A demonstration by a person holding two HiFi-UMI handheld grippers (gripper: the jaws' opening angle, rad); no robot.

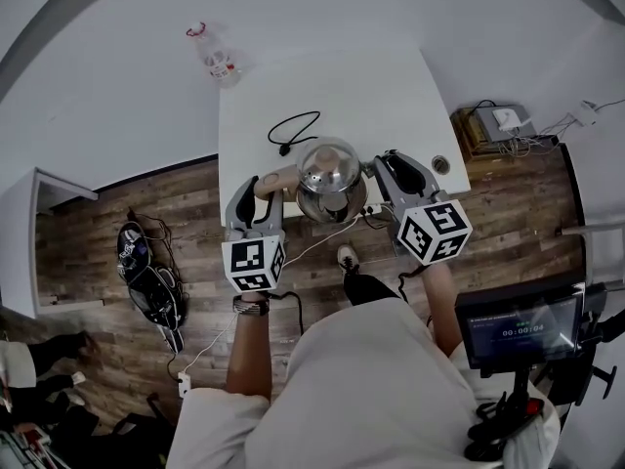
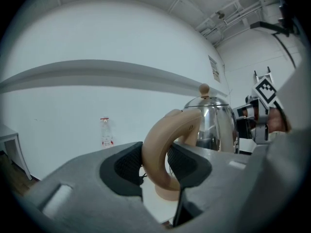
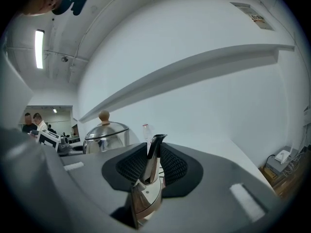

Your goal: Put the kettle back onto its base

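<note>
**Grip state.** The left hand-held gripper point(image 2: 155, 166) is closed on the kettle's beige loop handle point(image 2: 163, 144), with a ribbed pad pressing each side of the loop. The right hand-held gripper point(image 3: 153, 166) is closed on the steel spout point(image 3: 151, 161), which stands upright between its pads. Both jaws are narrow and loaded.

**Position of the load.** The kettle point(image 1: 330, 169) is carried between the two hand-held grippers at the near edge of the white counter point(image 1: 322, 86), upright, with its lid and knob point(image 2: 204, 88) in place. A dark rim point(image 1: 337, 213) shows under its near side. This is probably the base, and a white cable point(image 1: 312, 247) leaves it and drops toward the floor. Whether the kettle is seated or just above it cannot be determined.

**Surroundings.** A loose black cord point(image 1: 293, 130) lies on the counter just behind the kettle. A clear bottle point(image 1: 217, 59) stands well apart at the far corner.

**Failure modes, as judged.**
- Off-centre seating: the body hides the base from above, so the connector may miss and the kettle may rest tilted on the rim.
- Slip at the spout: it is thin, smooth and tapered, so uneven pull between the two hands could let it twist out of the pads.
- Edge loss: the base sits close to the counter's near edge, and a sideways push while lowering could slide it off, aided by the hanging cable.
- Early release: opening one side before the kettle is settled would let it tip.
</note>
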